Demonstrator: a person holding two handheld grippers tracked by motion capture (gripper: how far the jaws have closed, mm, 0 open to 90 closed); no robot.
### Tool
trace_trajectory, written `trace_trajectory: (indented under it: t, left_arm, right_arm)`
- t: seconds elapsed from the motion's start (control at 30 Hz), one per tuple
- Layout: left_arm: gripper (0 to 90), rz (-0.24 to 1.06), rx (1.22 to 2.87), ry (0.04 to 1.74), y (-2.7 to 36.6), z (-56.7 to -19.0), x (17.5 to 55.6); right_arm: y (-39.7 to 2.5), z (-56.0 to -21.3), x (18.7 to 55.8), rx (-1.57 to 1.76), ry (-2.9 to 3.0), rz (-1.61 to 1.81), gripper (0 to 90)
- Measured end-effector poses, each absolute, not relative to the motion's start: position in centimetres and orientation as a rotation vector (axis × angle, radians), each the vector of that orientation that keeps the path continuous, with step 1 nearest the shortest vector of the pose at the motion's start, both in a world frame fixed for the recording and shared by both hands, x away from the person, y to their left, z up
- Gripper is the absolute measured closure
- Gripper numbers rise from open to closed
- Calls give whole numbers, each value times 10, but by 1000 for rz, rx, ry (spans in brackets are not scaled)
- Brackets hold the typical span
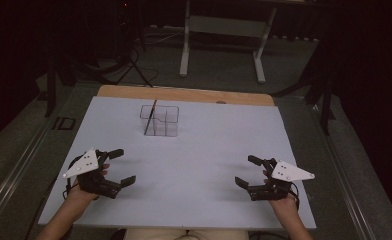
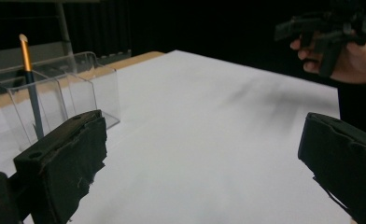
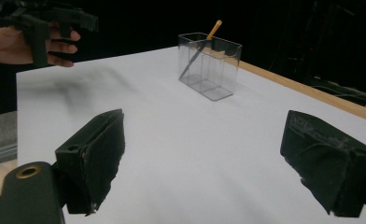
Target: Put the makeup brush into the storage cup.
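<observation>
Two grippers were in my hands, one at each near corner of the white surface, and both had their jaws spread wide with nothing between them. From the high view I saw the left gripper low on the left, its grey three-cornered plate on top and its jaws pointing toward the middle of the surface. The right gripper mirrored it on the right side, jaws aimed inward as well. The two were well apart from each other, with bare white surface between them.

Toward the far edge, left of centre, stood a clear plastic organiser divided into compartments. A pencil leaned inside it, tilted, its tip down in the left-hand compartment as the high view showed it and its upper end rising above the rim. In the left gripper view the organiser sat just beyond my left jaw, and the pencil showed a grey shaft with an orange upper end. I could also see my right hand there, holding its gripper up off the surface at the upper right.

In the right gripper view the organiser stood farther off, up the middle, with the pencil slanting across it. My left hand appeared at the upper left. A strip of wooden edge ran along the far side of the surface.
</observation>
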State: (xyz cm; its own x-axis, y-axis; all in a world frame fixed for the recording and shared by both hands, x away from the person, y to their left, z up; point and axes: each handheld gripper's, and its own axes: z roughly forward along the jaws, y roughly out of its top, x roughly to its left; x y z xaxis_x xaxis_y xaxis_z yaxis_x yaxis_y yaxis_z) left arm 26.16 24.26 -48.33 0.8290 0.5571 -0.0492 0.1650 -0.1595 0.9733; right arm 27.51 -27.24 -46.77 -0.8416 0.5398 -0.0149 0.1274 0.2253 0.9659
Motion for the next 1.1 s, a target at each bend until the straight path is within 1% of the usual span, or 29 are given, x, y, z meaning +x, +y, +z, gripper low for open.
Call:
trace_trajectory:
  t: [0.3,0.53,1.1]
  left_arm:
    - [20,351,1714,571,241,-489,262]
    - [20,354,1718,564,240,-492,262]
    - [20,362,1711,564,240,-492,258]
  right_arm:
    - [-282,-471,281,695,2139,1708,140]
    - [-280,-474,281,687,2167,1656,140]
    - [-283,-477,283,721,2155,1652,141]
